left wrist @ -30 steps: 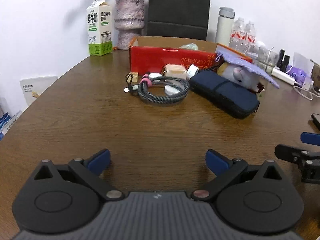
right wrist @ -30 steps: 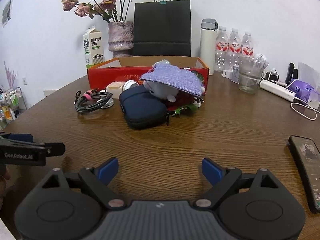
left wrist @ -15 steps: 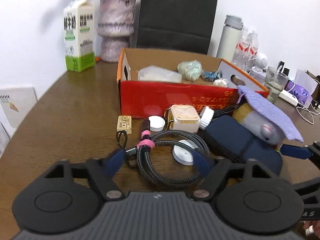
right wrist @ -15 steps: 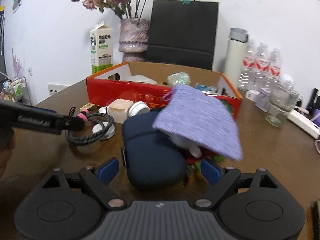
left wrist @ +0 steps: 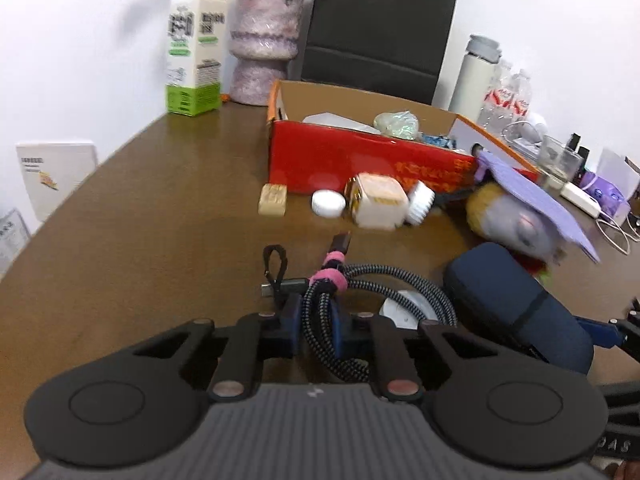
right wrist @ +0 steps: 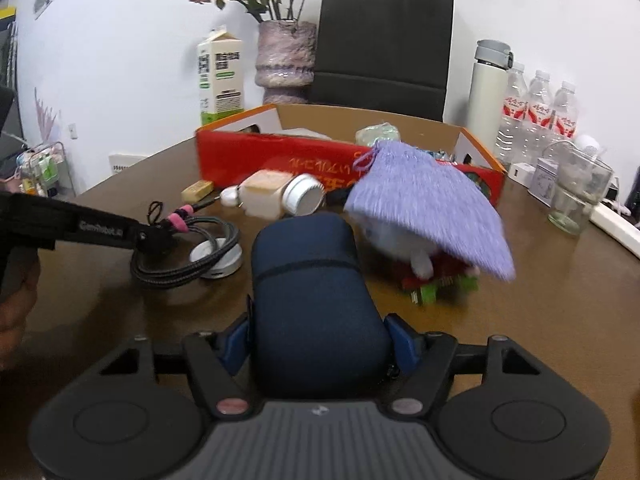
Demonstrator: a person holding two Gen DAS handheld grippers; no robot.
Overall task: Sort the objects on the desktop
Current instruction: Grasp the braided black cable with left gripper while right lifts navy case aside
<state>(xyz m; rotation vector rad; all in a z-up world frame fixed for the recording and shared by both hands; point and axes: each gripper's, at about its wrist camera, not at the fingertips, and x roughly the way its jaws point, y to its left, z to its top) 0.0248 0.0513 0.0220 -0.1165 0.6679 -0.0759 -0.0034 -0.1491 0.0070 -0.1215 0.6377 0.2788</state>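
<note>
A coiled braided cable with a pink strap lies on the brown table, over a white disc. My left gripper is closing, and its blue pads press the near side of the coil. From the right wrist view, the left gripper reaches the cable from the left. A navy pouch sits between the closing jaws of my right gripper, and the pads touch both its sides. A purple knit bag covers a plush toy beside the pouch. The red cardboard box stands behind them.
A small cream box, a white cap, a round brush and a tan block lie before the box. At the back stand a milk carton, a vase, a black bag, a thermos and a glass.
Both grippers moved forward over the table to the objects. The left jaws went from wide open to closed on the cable. The right jaws narrowed around the navy pouch.
</note>
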